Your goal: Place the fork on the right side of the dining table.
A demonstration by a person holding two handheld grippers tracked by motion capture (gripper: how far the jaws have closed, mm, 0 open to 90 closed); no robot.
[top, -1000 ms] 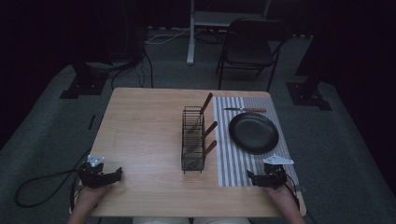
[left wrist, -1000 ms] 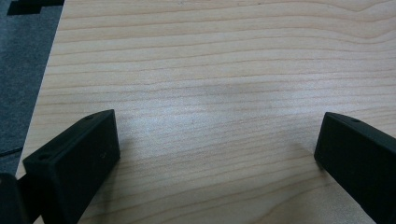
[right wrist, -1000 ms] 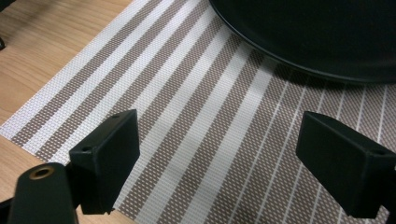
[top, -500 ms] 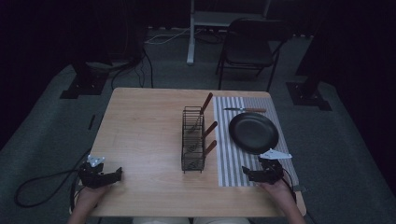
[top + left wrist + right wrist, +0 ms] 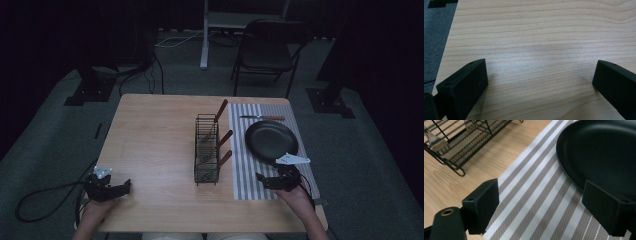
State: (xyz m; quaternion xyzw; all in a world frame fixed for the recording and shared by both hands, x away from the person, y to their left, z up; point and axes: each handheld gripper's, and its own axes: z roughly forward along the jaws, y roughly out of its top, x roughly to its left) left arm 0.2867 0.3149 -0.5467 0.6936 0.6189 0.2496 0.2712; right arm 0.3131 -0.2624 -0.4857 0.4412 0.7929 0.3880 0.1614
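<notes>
From the high view, the wooden worktop (image 5: 150,140) carries a black wire rack (image 5: 207,150) near its middle, with three wooden-handled utensils (image 5: 223,138) standing slanted in it, their handles leaning toward the right edge. Just right of the rack lies a striped mat (image 5: 245,170) running from the far edge toward the near edge, and on it rests a black pan (image 5: 271,140); beyond the pan, near the far edge, a knife (image 5: 262,118) with a wooden handle lies across the mat. The left claw (image 5: 120,188) sits at the near left corner of the worktop, well apart from the rack, held by a hand (image 5: 95,210). The right claw (image 5: 265,181) rests over the near end of the mat, just short of the pan's near rim and pointing toward the rack. In the left gripper view, the left claw (image 5: 539,82) stands wide open over bare wood close to the worktop's left edge, holding nothing. In the right gripper view, the right claw (image 5: 541,202) is also spread wide and empty, one jaw over the mat's stripes (image 5: 534,195), the other over the rim of the pan (image 5: 599,152), with the rack (image 5: 461,142) farther off on the wood.
</notes>
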